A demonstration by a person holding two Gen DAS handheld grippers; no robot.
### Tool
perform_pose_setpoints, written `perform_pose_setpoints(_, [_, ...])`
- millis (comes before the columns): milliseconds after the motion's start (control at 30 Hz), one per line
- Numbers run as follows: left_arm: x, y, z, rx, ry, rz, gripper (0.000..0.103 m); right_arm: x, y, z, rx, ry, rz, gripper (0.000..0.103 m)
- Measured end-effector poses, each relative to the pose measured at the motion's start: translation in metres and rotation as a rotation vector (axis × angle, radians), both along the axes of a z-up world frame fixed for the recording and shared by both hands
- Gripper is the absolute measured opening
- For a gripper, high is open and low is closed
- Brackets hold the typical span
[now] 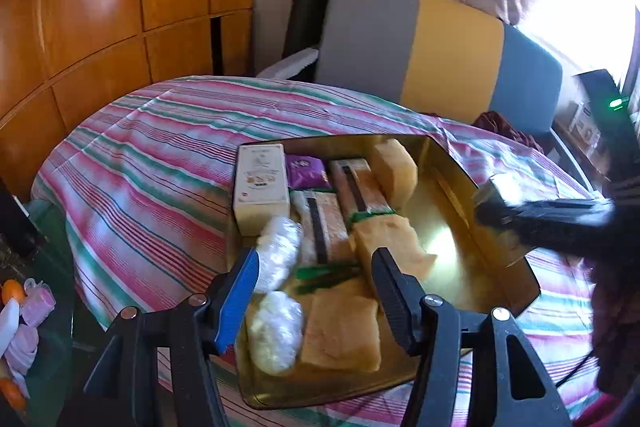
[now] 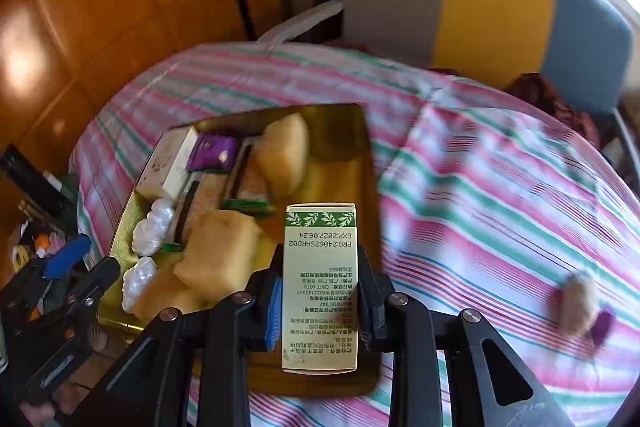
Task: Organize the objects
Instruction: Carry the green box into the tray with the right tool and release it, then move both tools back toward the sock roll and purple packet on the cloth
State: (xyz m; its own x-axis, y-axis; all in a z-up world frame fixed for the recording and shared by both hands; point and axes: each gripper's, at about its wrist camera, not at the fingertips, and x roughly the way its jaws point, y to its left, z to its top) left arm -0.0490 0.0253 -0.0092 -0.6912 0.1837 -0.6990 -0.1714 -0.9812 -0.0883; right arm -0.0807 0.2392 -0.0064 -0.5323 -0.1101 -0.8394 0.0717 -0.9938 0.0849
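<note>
A gold tray [image 1: 460,227] lies on a striped bedspread [image 1: 152,163]. It holds a white box [image 1: 262,183], a purple sachet [image 1: 306,171], long packets with a dark strip [image 1: 356,187], several yellowish blocks [image 1: 340,331] and white wrapped bundles [image 1: 278,251]. My left gripper [image 1: 316,279] hovers open over the tray's near left part with nothing in its jaws. My right gripper [image 2: 320,267] is shut on a cream box with a green leaf band [image 2: 320,287], held over the tray's right side [image 2: 344,131]. In the left wrist view it shows blurred at the right [image 1: 520,211].
A tan lump [image 2: 576,303] and a purple sachet [image 2: 602,321] lie on the bedspread to the right of the tray. A grey, yellow and blue chair back [image 1: 440,39] stands behind the bed, with wooden panelling [image 1: 100,7] to the left. Small items [image 1: 20,307] sit at the far left.
</note>
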Motion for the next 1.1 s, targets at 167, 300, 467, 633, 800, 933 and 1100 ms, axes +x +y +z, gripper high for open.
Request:
perform_pose_setpoints(167, [-0.003,-0.005,0.0,0.001,-0.001,0.014,0.059,-0.036,-0.025,-0.03,0.12,-0.052,0.051,0.03])
perform_pose_setpoints(300, [-0.003,-0.004,-0.001,-0.006,-0.001,0.011,0.059,-0.055,-0.028,-0.053,0.182,-0.081,0.055,0.031])
perform_pose_setpoints(467, [-0.002,-0.003,-0.001,-0.012,0.008,0.01,0.059,-0.053,-0.024,-0.054,0.169,-0.065,0.058,0.032])
perform_pose_setpoints(633, [0.0,0.001,-0.002,-0.017,0.007,-0.001,0.059,-0.035,-0.025,-0.039,0.136,-0.006,0.062,0.039])
perform_pose_setpoints(800, [0.006,0.008,0.0,-0.022,0.016,-0.021,0.059,-0.01,-0.017,-0.019,0.102,0.059,0.046,0.046])
perform_pose_setpoints(933, [0.011,0.014,0.003,-0.026,0.027,-0.04,0.059,0.014,0.002,-0.006,0.08,0.092,0.011,0.048])
perform_pose_setpoints(1100, [0.016,0.022,0.008,-0.034,0.042,-0.063,0.059,0.046,0.045,0.005,0.085,0.118,-0.068,0.048])
